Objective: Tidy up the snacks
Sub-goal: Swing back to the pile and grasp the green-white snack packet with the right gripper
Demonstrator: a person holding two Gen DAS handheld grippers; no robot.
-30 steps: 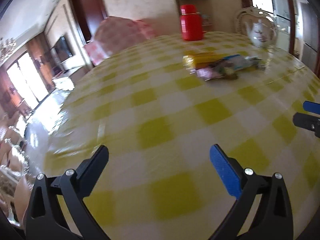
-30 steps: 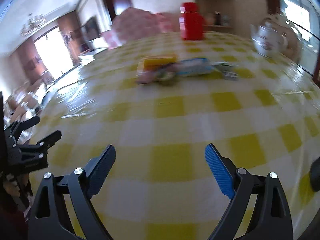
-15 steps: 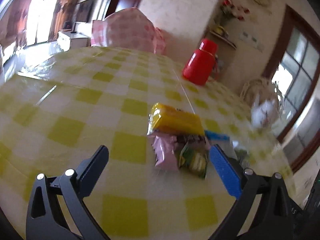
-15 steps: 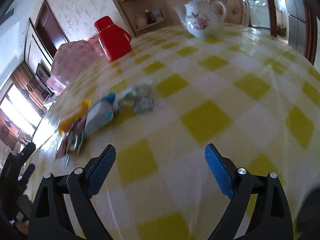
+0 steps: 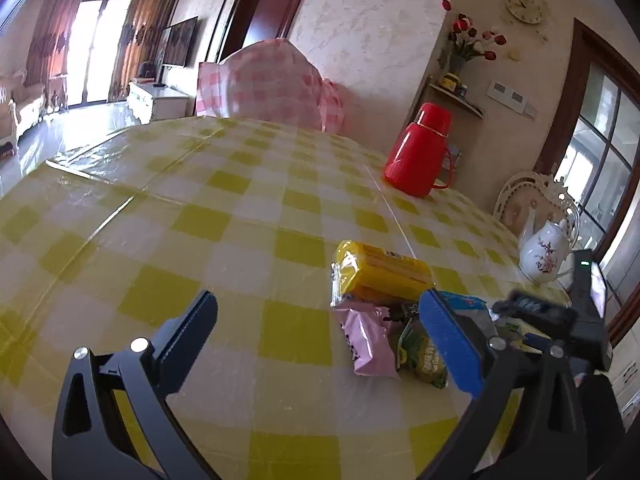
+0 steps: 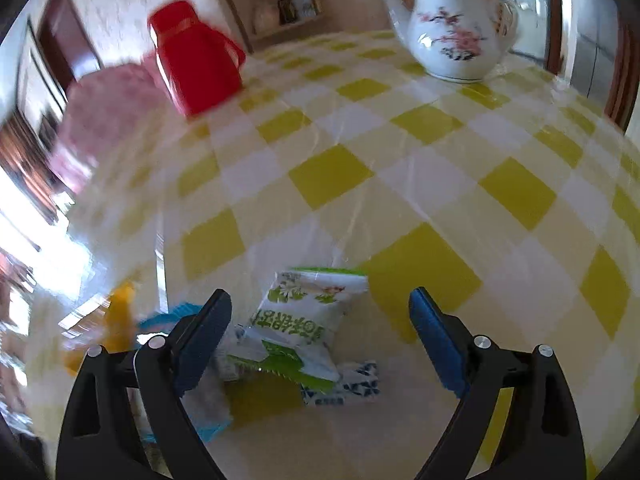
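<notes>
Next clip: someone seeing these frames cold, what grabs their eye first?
Probably the heap of snack packets on the yellow-checked table: a yellow packet on top, a pink packet in front of it, and a green-and-white packet lying between the fingers of the open right gripper. Behind stand a red flask and a flowered white teapot. The left gripper is open too, beside the heap.

Upper left: bright windows (image 5: 86,46) with brown curtains | top right: round wall clock (image 5: 525,7) | middle: dark door (image 5: 266,4) in pale wall
</notes>
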